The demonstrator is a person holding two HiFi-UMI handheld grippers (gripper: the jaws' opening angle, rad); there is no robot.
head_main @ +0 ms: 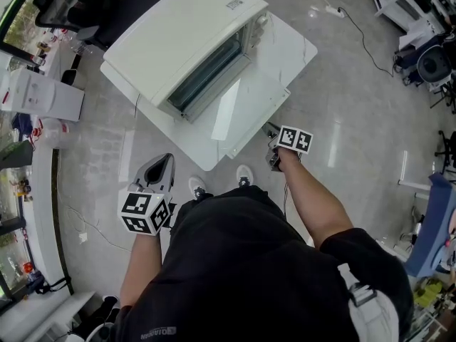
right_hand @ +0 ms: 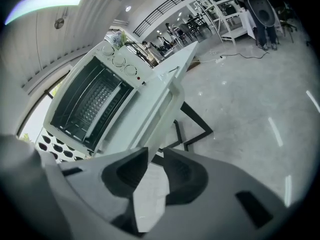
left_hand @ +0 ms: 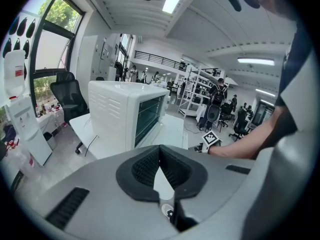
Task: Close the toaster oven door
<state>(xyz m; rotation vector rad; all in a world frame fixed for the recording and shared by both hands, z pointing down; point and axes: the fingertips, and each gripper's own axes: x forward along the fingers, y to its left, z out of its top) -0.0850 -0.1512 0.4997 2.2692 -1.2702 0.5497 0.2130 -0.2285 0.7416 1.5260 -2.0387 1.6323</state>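
Polished grey floor (head_main: 356,120), workshop shelving (right_hand: 220,4) beyond. A white table (head_main: 299,48) bears the toaster oven (head_main: 185,41). Its door (head_main: 239,112) lies folded flat just ahead of the right gripper (head_main: 273,148), whose 2 jaws pinch its front edge, narrow. The left gripper (head_main: 158,164) hangs well back from the table, jaws together, empty. Open floor lies to the right.

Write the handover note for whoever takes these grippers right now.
Left gripper: shut, empty, held short of the white table, touching nothing.
Right gripper: shut on the front edge of the door, as far as its own view shows.
Toaster oven: on the table, with the door folded down and fully open.
Done: the door edge is gripped.
Left: swing the door up until it is shut, then release.
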